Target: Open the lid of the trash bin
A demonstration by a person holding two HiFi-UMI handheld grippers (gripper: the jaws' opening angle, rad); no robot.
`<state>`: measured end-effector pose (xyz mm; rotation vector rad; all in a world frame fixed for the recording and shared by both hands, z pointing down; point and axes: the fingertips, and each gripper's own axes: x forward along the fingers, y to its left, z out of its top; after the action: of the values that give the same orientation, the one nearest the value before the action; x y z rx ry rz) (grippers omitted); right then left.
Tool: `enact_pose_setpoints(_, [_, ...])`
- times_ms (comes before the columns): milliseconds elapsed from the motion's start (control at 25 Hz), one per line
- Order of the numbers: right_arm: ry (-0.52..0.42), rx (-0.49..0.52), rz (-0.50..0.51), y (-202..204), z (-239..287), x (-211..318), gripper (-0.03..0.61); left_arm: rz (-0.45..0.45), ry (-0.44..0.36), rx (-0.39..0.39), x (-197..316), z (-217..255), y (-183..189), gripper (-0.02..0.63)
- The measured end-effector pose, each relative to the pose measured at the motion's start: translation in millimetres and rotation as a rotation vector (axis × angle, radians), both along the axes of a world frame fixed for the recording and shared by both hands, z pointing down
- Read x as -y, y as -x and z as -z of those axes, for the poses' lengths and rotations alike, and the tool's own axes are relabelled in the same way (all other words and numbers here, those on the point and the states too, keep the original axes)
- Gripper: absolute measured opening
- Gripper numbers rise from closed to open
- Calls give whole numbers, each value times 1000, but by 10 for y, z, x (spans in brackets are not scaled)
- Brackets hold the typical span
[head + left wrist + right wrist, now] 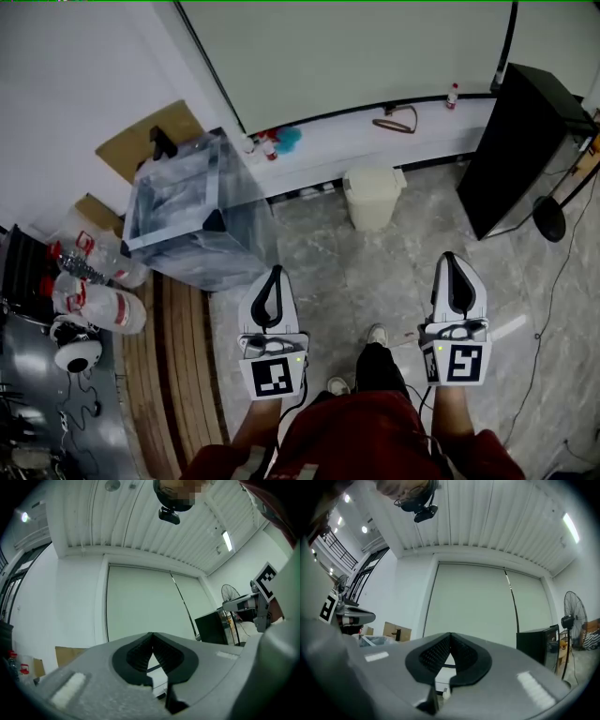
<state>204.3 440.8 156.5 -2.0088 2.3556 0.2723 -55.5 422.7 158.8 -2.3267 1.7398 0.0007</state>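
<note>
Only the head view shows the bin [373, 197], lid down, on the marble floor [319, 272] at the foot of the wall, well ahead of both grippers. The left gripper [273, 279] and right gripper [451, 267] hold their jaws pressed together on nothing. Their own views show a slatted ceiling [487, 517] and a fan [571, 616]. A black cabinet [520, 141] stands right of the bin.
</note>
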Motion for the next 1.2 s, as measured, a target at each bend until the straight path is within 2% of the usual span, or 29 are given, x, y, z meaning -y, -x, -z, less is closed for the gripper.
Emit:
enact_pose_setpoints(320, [20, 51, -6, -313, -162, 606, 0, -21, 39, 15, 635, -185, -340, 5])
enact_pose_setpoints(520, [25, 55, -8, -573, -182, 1001, 0, -38, 36, 17, 1050, -164, -640, 5])
enact_pose_setpoints(640, [19, 53, -10, -741, -152, 1212, 0, -51, -3, 14, 1279, -92, -832, 5])
enact_pose_setpoints(920, [8, 57, -8, -1182, -109, 1707, 0, -50, 28, 25, 1778, -80, -1272, 5])
enact_pose_setpoints(1080, [10, 64, 14, -1299, -90, 1943, 0, -34, 9, 23, 1961, -13, -1388, 5])
enact_pose_setpoints(1200, [13, 67, 33, -1301, -96, 2083, 0, -16, 33, 21, 2038, -41, -1397, 5])
